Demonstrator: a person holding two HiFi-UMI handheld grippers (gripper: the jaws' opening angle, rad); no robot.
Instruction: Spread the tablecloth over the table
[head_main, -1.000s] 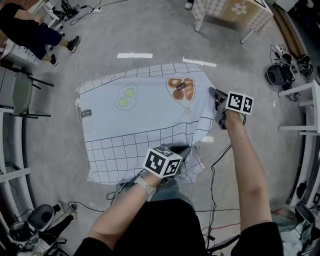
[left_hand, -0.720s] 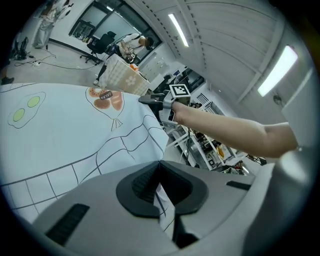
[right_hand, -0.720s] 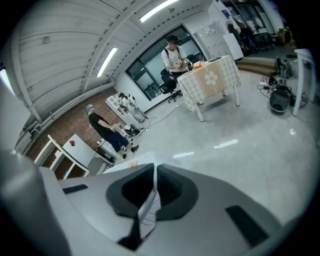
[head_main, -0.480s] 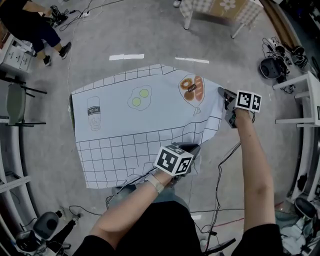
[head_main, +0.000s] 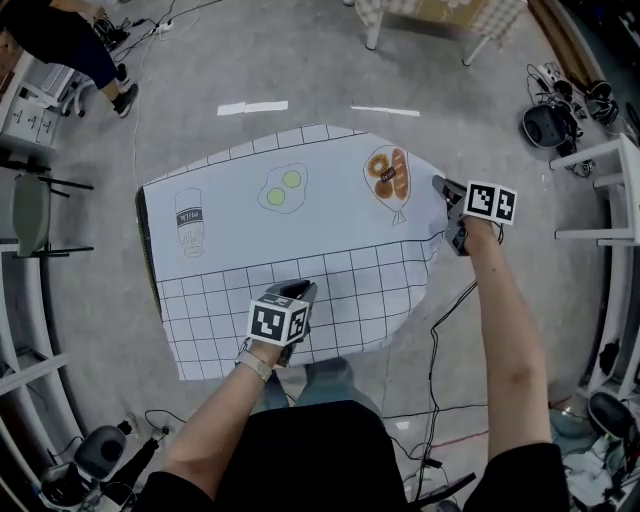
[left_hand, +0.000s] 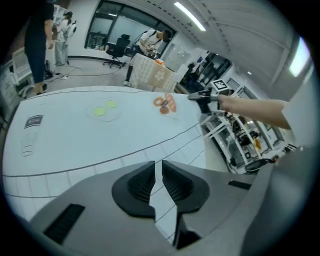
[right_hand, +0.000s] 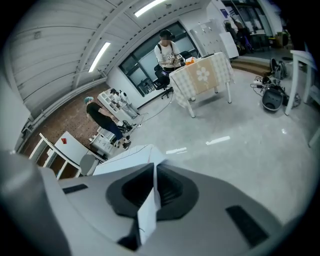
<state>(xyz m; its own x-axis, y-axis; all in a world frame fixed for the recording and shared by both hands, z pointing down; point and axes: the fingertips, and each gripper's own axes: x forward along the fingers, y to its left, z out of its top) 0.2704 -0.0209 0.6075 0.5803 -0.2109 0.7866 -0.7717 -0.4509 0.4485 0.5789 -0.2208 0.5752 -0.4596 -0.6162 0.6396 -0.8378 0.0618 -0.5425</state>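
Note:
The pale blue tablecloth (head_main: 300, 230) with a grid border and printed bottle, eggs and bread lies flat over the table. My left gripper (head_main: 299, 289) hovers over the gridded front strip of the cloth (left_hand: 100, 130). Its jaws have just been opening; a narrow gap (left_hand: 156, 165) shows between the pads, and the cloth lies below them, not pinched. My right gripper (head_main: 440, 185) is at the cloth's right edge beside the bread print. It is shut on a fold of the cloth (right_hand: 147, 210), which stands up between its pads.
A second table with a checked cloth (head_main: 440, 12) stands at the far side. A seated person (head_main: 60, 40) and a chair (head_main: 30, 210) are at the left, white shelving (head_main: 610, 200) at the right. A cable (head_main: 440, 330) trails on the floor.
My left gripper let go of the bunched front corner and moved left and down along the front edge. That corner now hangs flat. The right gripper sank slightly, still holding the edge.

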